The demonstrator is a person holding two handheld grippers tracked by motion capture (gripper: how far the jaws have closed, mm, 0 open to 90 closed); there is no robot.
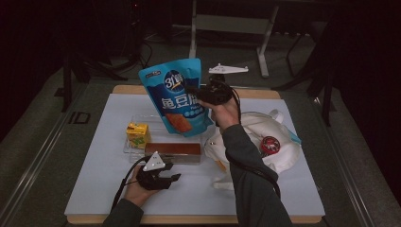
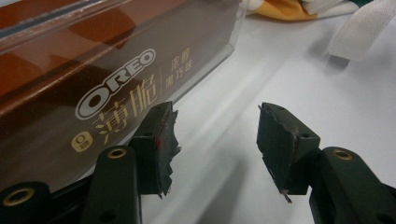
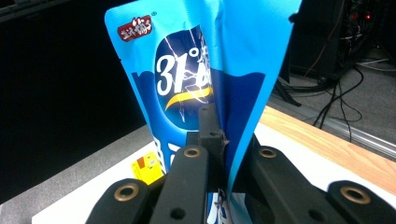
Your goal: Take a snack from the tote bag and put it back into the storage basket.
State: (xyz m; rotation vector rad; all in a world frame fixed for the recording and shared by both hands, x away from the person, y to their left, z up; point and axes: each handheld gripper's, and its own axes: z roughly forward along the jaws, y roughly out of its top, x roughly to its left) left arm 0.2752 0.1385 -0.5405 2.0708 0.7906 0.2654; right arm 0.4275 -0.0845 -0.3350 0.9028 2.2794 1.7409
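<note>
Right tool (image 3: 224, 140) clamped on blue snack bag (image 3: 187, 74), yellow carton (image 3: 148, 169) below

Blue snack pouch (image 1: 178, 97): glossy plastic film, creased where the right gripper (image 3: 223, 140) pinches its edge; that gripper is matt black plastic with brass-coloured rivets. Left gripper (image 2: 215, 140): matt black, pads (image 2: 161, 144) rough and frayed at the edges; beside it a brown Oreo box (image 2: 84, 93), smooth, behind a clear shiny plastic tray wall (image 2: 116, 11). Desk (image 1: 108, 189) covered in a matt white sheet, bare wood at its rim; white bag (image 1: 279, 151) looks like soft cloth, yellow carton (image 1: 137, 134) like printed card.
</note>
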